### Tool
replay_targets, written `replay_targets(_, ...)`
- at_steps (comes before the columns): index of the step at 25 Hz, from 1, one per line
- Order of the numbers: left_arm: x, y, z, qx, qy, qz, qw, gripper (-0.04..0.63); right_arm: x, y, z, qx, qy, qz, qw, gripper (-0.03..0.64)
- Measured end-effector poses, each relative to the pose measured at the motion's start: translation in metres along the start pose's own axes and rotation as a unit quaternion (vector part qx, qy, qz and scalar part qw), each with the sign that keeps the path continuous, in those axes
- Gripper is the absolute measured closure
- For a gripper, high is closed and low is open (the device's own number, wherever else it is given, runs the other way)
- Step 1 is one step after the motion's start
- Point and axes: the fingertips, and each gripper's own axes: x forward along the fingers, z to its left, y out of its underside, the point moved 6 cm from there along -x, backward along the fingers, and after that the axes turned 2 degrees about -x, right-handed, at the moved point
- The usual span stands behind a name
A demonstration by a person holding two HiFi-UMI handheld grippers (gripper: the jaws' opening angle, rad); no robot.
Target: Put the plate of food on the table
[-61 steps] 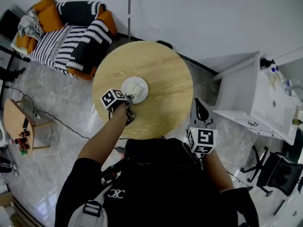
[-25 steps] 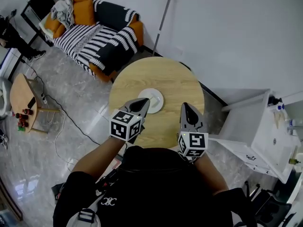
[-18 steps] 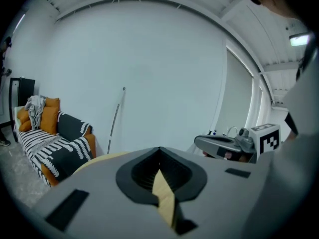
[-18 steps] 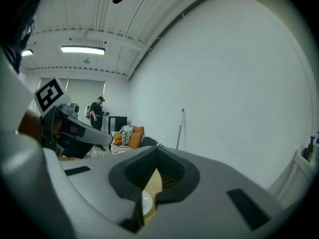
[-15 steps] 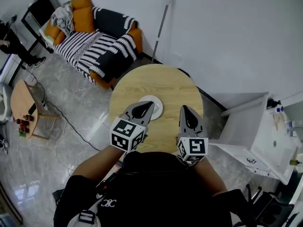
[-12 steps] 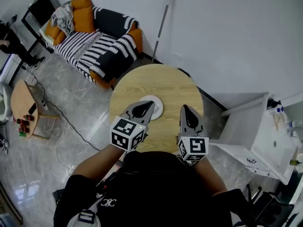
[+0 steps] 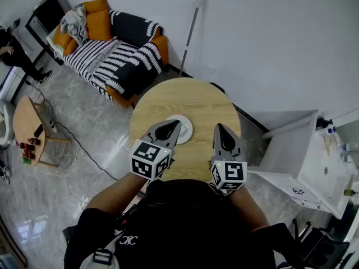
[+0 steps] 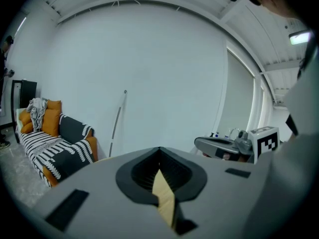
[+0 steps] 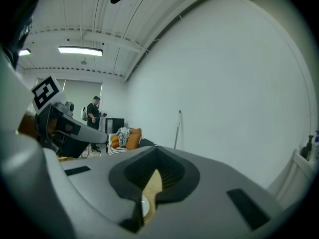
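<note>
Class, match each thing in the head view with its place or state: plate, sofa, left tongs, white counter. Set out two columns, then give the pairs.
Things:
1. plate
2. sofa
3. left tongs
4. white counter

Places or states:
A. shut, holding nothing
B. right side of the view
C. on the round wooden table
D. upper left of the view

Pairs: 1-C, 2-D, 3-A, 4-B
</note>
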Motion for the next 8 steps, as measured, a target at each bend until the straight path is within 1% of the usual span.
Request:
replay_targets(4, 0.0011, 0.0032, -0.0013, 0.010, -0.002, 0.003, 0.9999, 0.588, -0.0007, 0.0022, -0.0006, 0.001, 0.001, 0.004, 1.000, 0.611)
replay_targets(8, 0.0032, 0.0052, -0.0014, 0.009, -0.002, 0.006, 0.9999, 0.588, -0.0011, 0.0032, -0.0015, -0.001, 0.001, 0.006, 1.000, 0.611)
